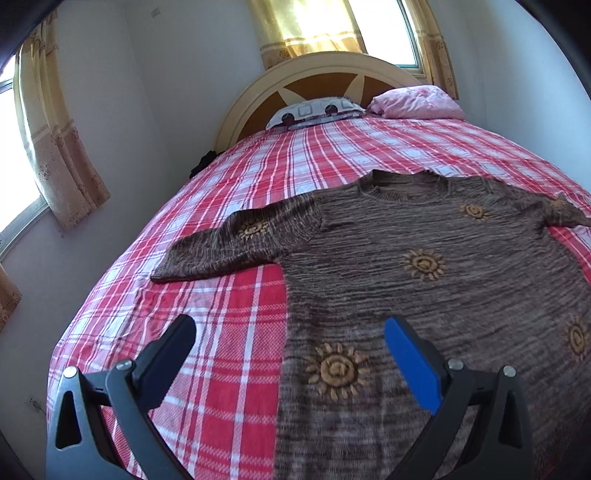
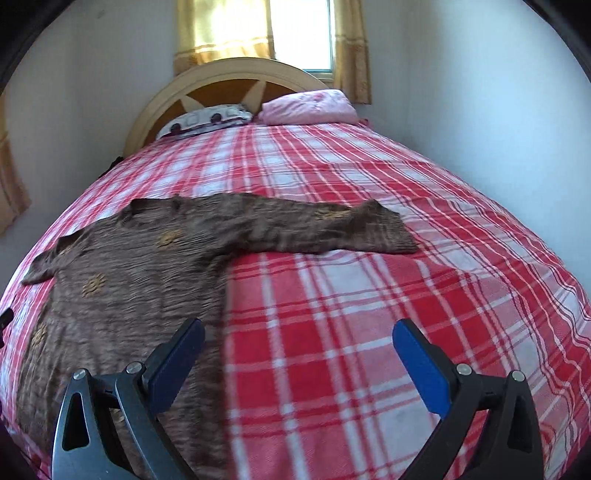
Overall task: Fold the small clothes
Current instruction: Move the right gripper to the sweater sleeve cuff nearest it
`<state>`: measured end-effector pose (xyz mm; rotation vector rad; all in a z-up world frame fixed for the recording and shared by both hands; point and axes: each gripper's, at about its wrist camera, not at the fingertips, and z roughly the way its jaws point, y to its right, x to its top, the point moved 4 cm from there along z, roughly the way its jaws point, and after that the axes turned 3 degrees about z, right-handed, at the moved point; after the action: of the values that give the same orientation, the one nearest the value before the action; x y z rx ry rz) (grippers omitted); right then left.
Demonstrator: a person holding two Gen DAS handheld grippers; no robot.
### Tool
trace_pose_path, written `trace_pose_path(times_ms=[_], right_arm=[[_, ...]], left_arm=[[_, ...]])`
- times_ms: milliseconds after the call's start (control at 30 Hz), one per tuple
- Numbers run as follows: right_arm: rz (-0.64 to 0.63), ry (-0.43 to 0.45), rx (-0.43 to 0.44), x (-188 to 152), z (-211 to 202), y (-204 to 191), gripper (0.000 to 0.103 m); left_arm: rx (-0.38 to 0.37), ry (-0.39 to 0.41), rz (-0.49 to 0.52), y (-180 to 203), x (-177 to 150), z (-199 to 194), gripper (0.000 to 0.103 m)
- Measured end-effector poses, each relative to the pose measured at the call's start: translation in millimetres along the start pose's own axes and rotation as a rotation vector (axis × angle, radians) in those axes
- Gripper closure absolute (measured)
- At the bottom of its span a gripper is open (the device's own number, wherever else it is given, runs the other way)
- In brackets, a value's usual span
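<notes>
A brown knit sweater (image 1: 424,280) with yellow sun motifs lies flat, front up, on the red plaid bed (image 1: 229,332), sleeves spread out to both sides. My left gripper (image 1: 291,332) is open and empty above the sweater's lower left edge. In the right wrist view the sweater (image 2: 147,266) lies at the left, with its right sleeve (image 2: 332,229) stretched across the bed. My right gripper (image 2: 299,336) is open and empty above the sweater's lower right edge and the bare bedspread (image 2: 369,332).
A patterned pillow (image 1: 314,110) and a pink pillow (image 1: 417,103) lie at the curved headboard (image 1: 332,70). Walls close in on both sides of the bed. Curtained windows (image 1: 332,26) are behind the headboard and on the left wall.
</notes>
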<state>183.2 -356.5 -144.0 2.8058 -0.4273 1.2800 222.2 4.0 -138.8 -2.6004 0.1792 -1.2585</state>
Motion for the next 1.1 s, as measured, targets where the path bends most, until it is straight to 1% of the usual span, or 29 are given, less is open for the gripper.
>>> trace_pose_path(times_ms=[100, 167, 233, 333, 467, 500, 533, 567, 633, 700, 733, 833, 867, 933, 1033, 1067, 1100], right_arm=[[0.028, -0.003, -0.042, 15, 15, 24, 0.002], [0.055, -0.011, -0.045, 23, 25, 37, 0.004], [0.091, -0.025, -0.046, 33, 38, 52, 0.011], [0.142, -0.047, -0.039, 46, 56, 72, 0.012], [0.19, -0.073, -0.041, 60, 81, 93, 0.012], [0.206, -0.082, -0.033, 62, 85, 98, 0.015], [0.223, -0.092, -0.026, 64, 90, 102, 0.022], [0.24, -0.102, -0.02, 66, 95, 107, 0.024], [0.282, -0.123, -0.005, 70, 107, 117, 0.025], [0.315, -0.138, -0.002, 71, 117, 124, 0.027], [0.336, -0.148, 0.007, 71, 122, 128, 0.03], [0.38, -0.181, 0.026, 69, 133, 134, 0.032], [0.386, -0.187, 0.027, 68, 136, 136, 0.032], [0.397, -0.194, 0.043, 67, 140, 136, 0.037], [0.416, -0.204, 0.06, 67, 145, 135, 0.037], [0.416, -0.204, 0.06, 67, 145, 135, 0.039], [0.424, -0.204, 0.067, 68, 146, 135, 0.047]], left_arm=[[-0.002, -0.014, 0.001, 4, 7, 16, 0.0], [-0.002, -0.018, 0.003, 6, 13, 27, 0.0], [-0.002, -0.019, 0.001, 8, 19, 36, 0.0], [-0.004, -0.034, -0.006, 8, 26, 52, 0.0], [-0.029, -0.062, -0.022, 9, 32, 73, 0.0], [-0.03, -0.067, -0.025, 10, 32, 77, 0.0], [-0.03, -0.072, -0.028, 10, 33, 82, 0.0], [-0.029, -0.076, -0.03, 11, 34, 87, 0.0], [-0.028, -0.083, -0.032, 12, 35, 94, 0.0], [-0.031, -0.093, -0.034, 13, 35, 100, 0.0], [-0.036, -0.099, -0.035, 14, 35, 103, 0.0], [-0.042, -0.105, -0.035, 16, 34, 108, 0.0], [-0.044, -0.111, -0.035, 17, 34, 110, 0.0], [-0.048, -0.118, -0.04, 17, 33, 114, 0.0], [-0.058, -0.129, -0.046, 17, 31, 118, 0.0], [-0.062, -0.132, -0.046, 18, 31, 119, 0.0], [-0.063, -0.133, -0.046, 18, 30, 119, 0.0]])
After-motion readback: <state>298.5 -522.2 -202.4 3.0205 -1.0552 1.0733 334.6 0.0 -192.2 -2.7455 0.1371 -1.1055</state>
